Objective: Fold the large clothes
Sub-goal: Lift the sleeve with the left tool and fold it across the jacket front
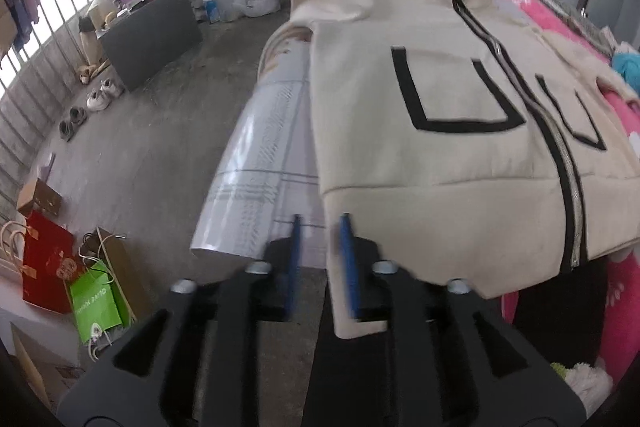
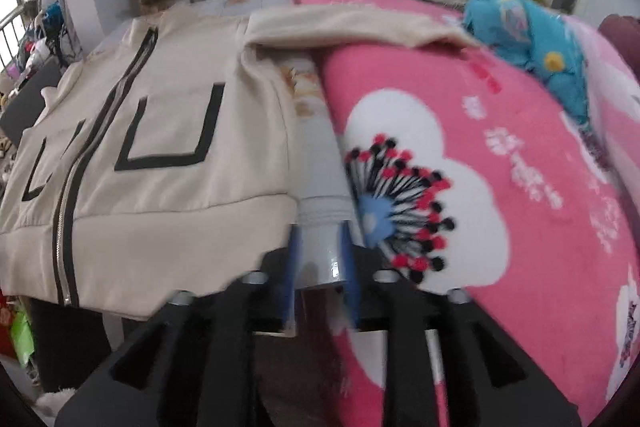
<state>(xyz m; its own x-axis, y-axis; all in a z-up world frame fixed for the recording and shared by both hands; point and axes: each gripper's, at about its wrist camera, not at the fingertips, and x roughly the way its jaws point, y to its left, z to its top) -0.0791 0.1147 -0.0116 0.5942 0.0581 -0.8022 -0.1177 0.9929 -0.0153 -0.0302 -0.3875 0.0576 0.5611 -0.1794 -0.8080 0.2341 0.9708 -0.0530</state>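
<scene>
Lying front-up on the grey-checked bed, the cream zip-front fleece jacket with black pocket outlines runs its long axis away from both grippers, collar far, hem near and overhanging the bed's end. The pink floral blanket lies just beside its right flank. The left gripper stands open, jaws parted at the hem's left corner. The right gripper stands open just beside the hem's right corner, holding nothing.
</scene>
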